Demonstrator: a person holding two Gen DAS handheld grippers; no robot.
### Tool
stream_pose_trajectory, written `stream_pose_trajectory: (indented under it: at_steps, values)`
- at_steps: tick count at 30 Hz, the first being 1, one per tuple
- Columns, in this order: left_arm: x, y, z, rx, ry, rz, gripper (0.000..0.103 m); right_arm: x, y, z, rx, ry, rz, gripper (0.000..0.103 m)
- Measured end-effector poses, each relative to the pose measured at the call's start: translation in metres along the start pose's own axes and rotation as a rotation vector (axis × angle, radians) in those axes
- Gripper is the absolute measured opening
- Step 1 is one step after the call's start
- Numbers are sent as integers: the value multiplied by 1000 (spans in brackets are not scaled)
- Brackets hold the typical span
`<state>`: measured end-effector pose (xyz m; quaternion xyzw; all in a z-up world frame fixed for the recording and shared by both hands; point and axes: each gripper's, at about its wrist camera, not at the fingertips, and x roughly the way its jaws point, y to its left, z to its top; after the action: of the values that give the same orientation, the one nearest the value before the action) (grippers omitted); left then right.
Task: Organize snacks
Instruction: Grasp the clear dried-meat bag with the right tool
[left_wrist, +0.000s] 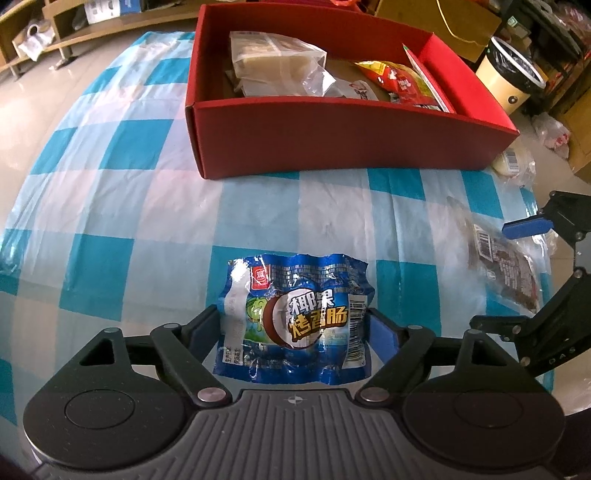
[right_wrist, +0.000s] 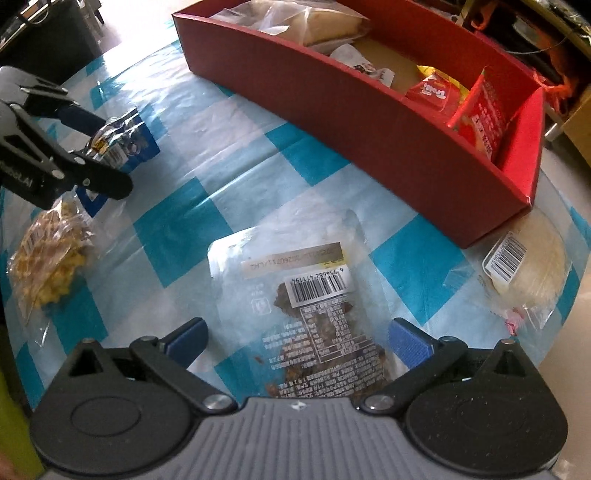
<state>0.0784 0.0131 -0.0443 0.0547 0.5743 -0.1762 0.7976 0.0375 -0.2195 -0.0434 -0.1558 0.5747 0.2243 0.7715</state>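
Our left gripper stands over the blue sausage pack, jaws apart, pads flanking its sides. Our right gripper spreads wide around the clear dark-snack pouch, not pressing it. Both packs lie on the checked tablecloth, near the red box.

The left gripper is built of matte black linkage arms, each pinned with small silver round rivets, and its fingertips carry ribbed blue rubber pads. Two round black housings with raised discs flank a grey ridged plate bearing a small white crosshair mark. The right gripper has the same make: black triangular links, silver pivot pins, blue grooved pads and a grey ribbed centre plate. Faint pale lettering runs along one black arm.
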Motion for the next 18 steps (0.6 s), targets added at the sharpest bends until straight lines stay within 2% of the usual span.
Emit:
stream_pose_trajectory:
  at_steps: [1, 3, 9, 14, 18]
  values:
    - [0, 0, 0, 3, 0, 2, 87, -1, 0, -2, 15, -4, -1, 99]
    - [1, -1, 1, 4, 1, 3, 87, -7, -1, -6, 34, -18, -6, 87]
    - [-1, 2, 1, -17, 5, -15, 86, -25, 4, -15, 127, -63, -31, 72]
    - [-4, 4, -3, -19, 6, -21, 85, -37, 4, -21, 244, -126, -11, 67]
    - [-7, 5, -3, -35, -5, -26, 85, -52, 5, -25, 308, -181, 11, 52]
